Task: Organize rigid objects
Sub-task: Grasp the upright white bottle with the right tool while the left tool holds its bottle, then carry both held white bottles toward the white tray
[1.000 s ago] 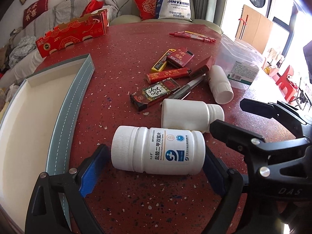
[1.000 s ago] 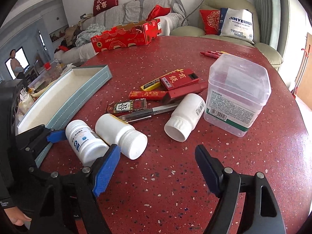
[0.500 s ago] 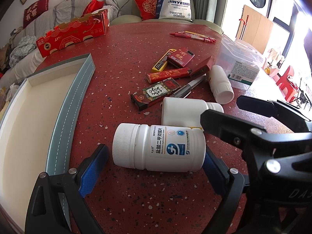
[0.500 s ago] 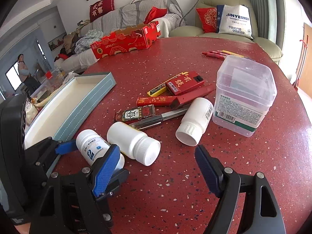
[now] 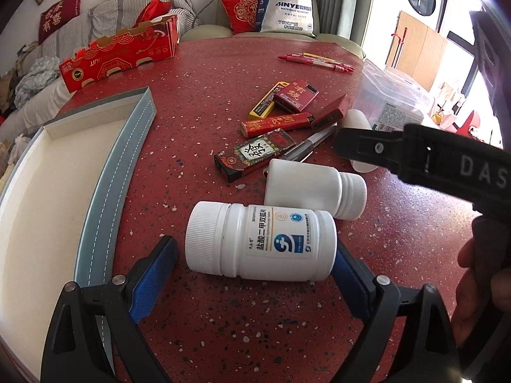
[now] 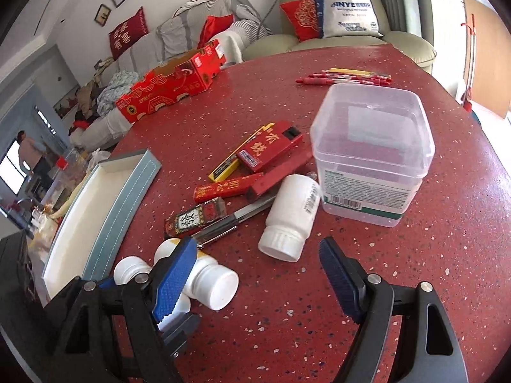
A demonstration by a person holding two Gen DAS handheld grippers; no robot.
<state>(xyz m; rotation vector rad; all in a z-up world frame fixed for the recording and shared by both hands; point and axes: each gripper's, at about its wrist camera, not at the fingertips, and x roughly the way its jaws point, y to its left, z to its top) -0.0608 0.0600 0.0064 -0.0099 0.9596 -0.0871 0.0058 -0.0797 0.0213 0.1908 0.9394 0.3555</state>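
- Bottle [image 5: 262, 245] with the printed label lies on its side on the red worktop [image 5: 223, 73], lengthwise between your left gripper's [image 5: 252, 274] jaws, cap toward the left pad.
- Those jaws stand apart: the right pad looks to be at the bottle's base, the left pad is short of the cap, so nothing is clamped.
- I'd close evenly on both ends and keep low, so the round body can't roll toward the plain bottle [image 5: 314, 190] just beyond it.
- The tray [image 5: 134, 146] sits left of the jaws, the likely drop.
- Your right gripper [image 6: 255, 274] is also open and empty, with a third bottle [image 6: 292, 215] just ahead between its pads.
- Count: three white bottles, one clear tub [image 6: 372, 151], one tray, one red carton [image 6: 169, 91]; the small boxes and pens overlap too much to count.
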